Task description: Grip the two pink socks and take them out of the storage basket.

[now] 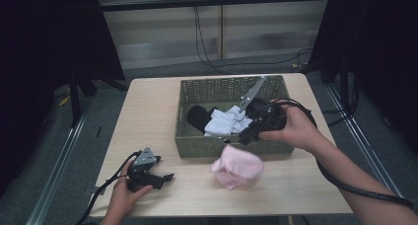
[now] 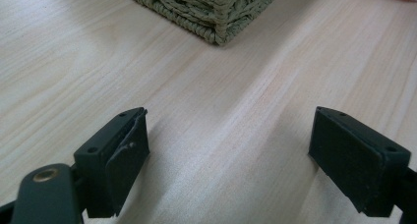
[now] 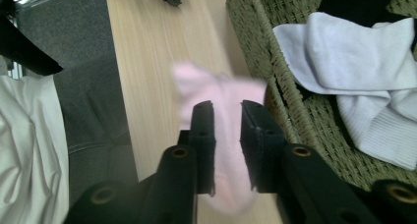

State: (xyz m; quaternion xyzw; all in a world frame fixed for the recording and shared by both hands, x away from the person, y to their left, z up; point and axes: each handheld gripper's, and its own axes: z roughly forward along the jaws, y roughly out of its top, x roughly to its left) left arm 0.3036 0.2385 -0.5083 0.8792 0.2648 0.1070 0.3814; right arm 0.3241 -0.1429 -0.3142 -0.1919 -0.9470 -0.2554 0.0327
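**One pink sock out of the basket, the rest still inside**

The right gripper, at the near rim of the woven basket, had its jaws slightly parted, and the blurred pink sock hung between and below them over the table, apparently slipping free. White socks and a black one remained inside. The left gripper rested on the table, jaws wide apart and empty.
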